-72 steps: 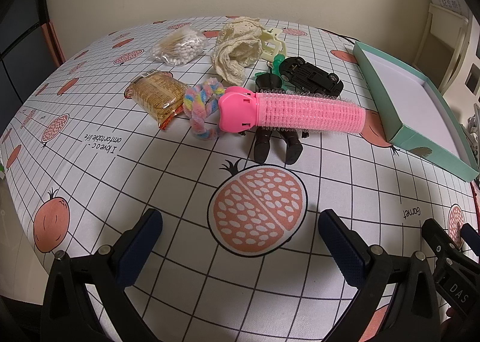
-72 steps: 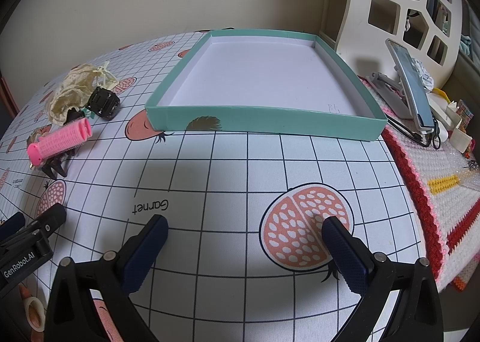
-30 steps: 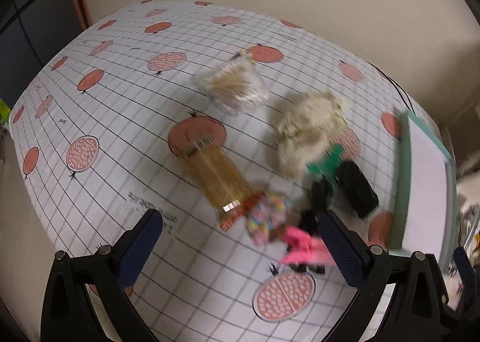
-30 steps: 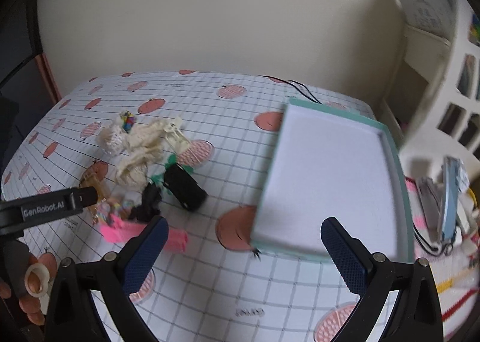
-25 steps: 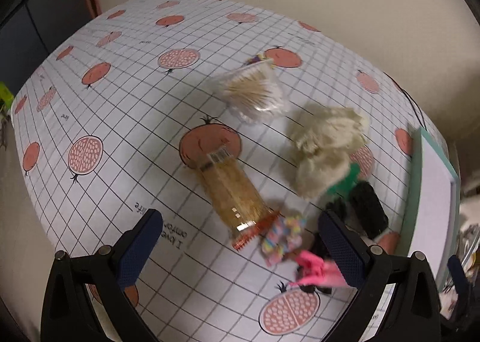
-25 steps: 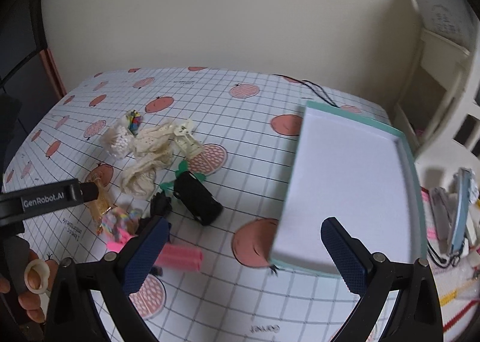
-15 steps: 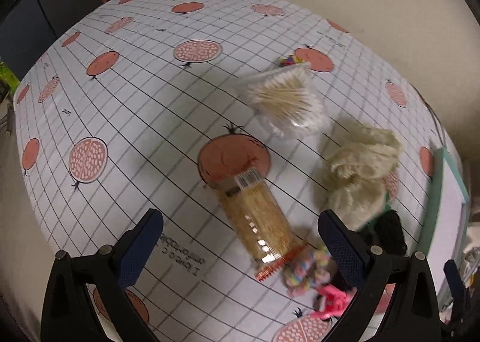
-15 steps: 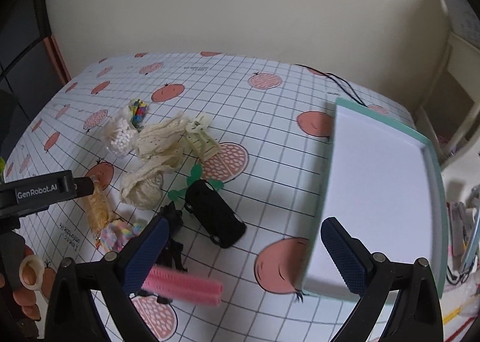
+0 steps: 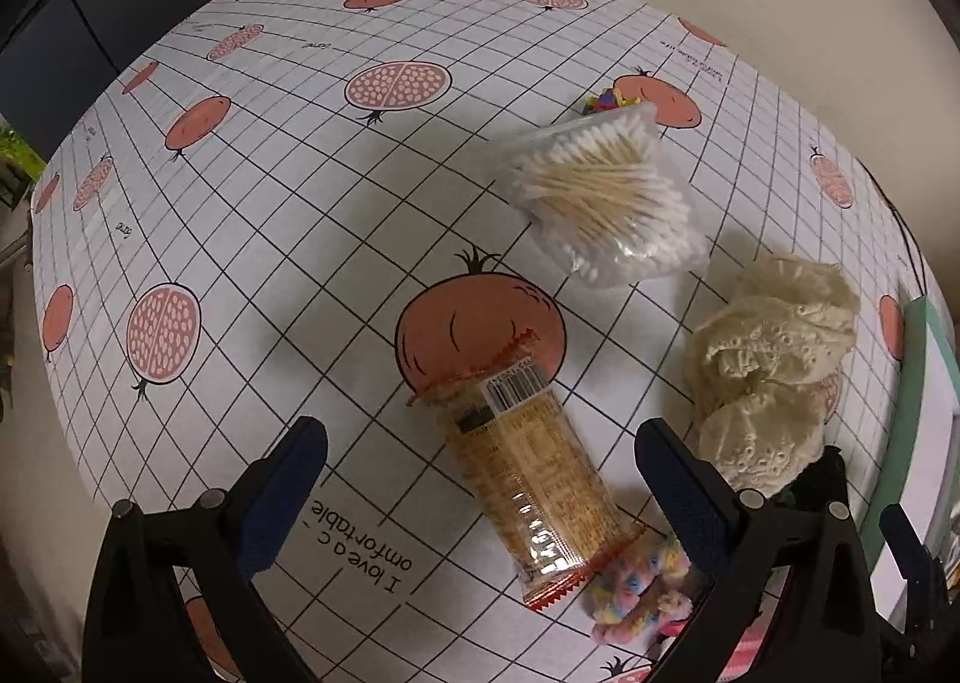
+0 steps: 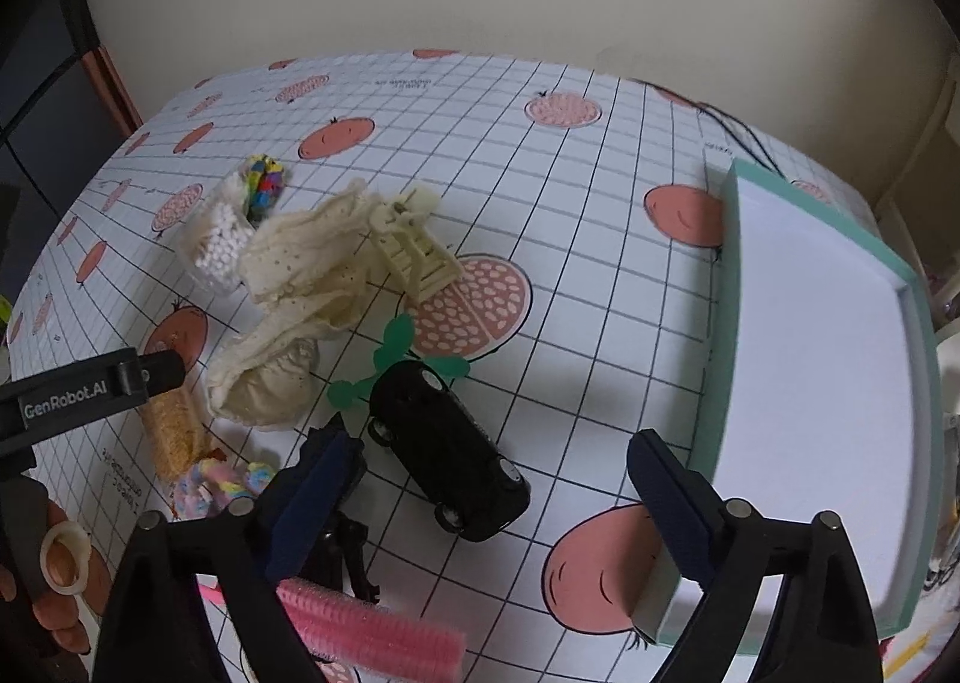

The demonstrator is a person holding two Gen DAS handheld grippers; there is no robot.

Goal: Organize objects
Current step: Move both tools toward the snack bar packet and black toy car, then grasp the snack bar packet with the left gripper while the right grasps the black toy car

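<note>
Plastic-wrapped snack pack (image 9: 528,479) lies flat on the desk (image 9: 288,215), right in the gap of the left tool (image 9: 480,479). That tool's two blue fingers (image 9: 282,494) are wide apart and hold nothing. The pack starts at about 12 o'clock from the tool and slants down toward 5 o'clock. I think the tool sits over it so it can close on the pack next.

At 1 o'clock from the left tool, farther off, is a clear bag of cotton swabs (image 9: 606,197). At 3 o'clock, just beside the right finger, is a lumpy cream lace cloth (image 9: 774,365). A fuzzy pastel hair tie (image 9: 636,593) touches the low end of the snack pack.

The right tool (image 10: 480,494) is also wide apart and empty. A black toy car (image 10: 447,452) lies in its gap, at about 11 o'clock, tilted. A pink hair roller (image 10: 372,632) is low at 7 o'clock, partly under the left finger. A cream hair claw (image 10: 414,251) is far up at 12 o'clock, touching the cloth.

The green tray (image 10: 729,323) with a white floor is at 3 o'clock from the right tool, and nothing is in it. I think the loose things are piled on one side because they all have yet to go in the tray.
</note>
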